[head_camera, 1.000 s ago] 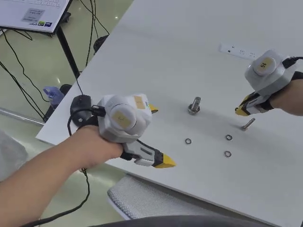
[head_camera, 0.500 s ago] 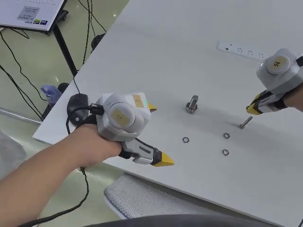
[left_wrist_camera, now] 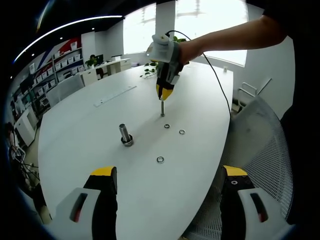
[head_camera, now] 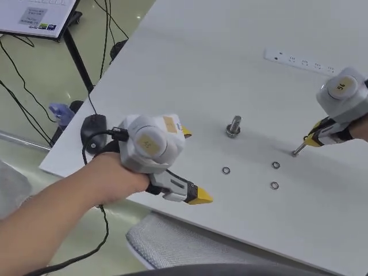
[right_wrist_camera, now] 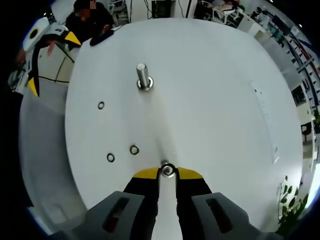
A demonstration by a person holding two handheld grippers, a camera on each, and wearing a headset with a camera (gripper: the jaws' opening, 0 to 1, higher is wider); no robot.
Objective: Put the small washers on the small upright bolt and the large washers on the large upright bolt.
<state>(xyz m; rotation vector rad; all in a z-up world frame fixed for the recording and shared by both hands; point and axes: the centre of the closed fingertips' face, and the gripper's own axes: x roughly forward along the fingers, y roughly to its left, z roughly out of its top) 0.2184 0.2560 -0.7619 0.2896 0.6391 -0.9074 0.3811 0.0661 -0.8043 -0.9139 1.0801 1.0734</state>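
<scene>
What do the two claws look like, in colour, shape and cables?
Both the left claw and the right claw have a rounded light grey body with a round yellowish disc on top, dark grey jaws with yellow tips, and a black cable.

Shiny, probably steel small bolt (head_camera: 298, 150), large bolt (head_camera: 234, 125), washers (head_camera: 226, 170); smooth matt white tabletop (head_camera: 230, 57)

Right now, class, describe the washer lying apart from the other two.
On the white tabletop, find the large upright steel bolt. Just nearer the person lies one small metal ring washer. It lies alone; the other two washers pair up beside the thin steel bolt held by the right gripper.
</scene>
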